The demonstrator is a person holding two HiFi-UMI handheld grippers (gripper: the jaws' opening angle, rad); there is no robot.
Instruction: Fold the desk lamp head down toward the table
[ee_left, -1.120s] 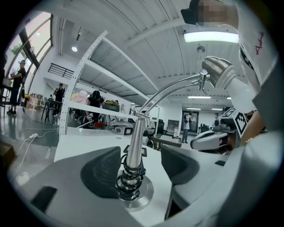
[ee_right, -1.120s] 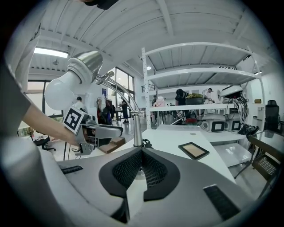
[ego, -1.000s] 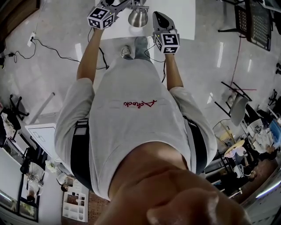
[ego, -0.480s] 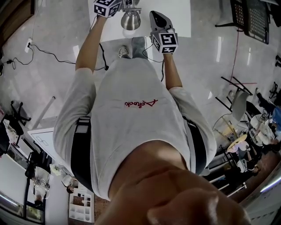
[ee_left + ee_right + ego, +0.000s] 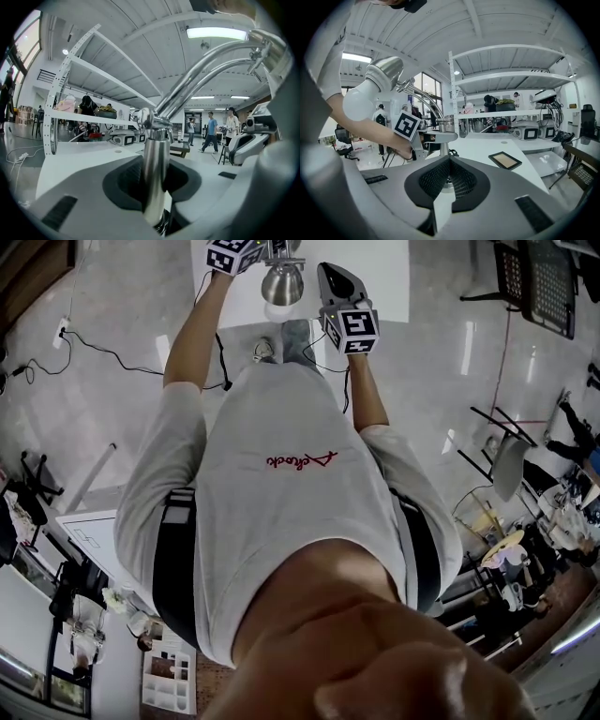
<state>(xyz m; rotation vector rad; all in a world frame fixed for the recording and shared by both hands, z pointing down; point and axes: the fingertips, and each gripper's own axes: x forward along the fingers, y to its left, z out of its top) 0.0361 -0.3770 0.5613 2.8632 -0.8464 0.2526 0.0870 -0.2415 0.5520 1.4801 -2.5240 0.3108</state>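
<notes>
As my left gripper [image 5: 154,169] closes its jaws on the desk lamp's upright chrome stem [image 5: 156,140], the pads meet the metal on either side. Above and beyond those jaws, the lamp's twin arms [image 5: 201,70] climb to the right. My right gripper [image 5: 449,164] sits with its jaws together and nothing between them. The lamp head [image 5: 385,70] hangs above and left of them, well clear of the white table [image 5: 487,147] ahead, where a small framed panel [image 5: 505,160] lies off to the right.
</notes>
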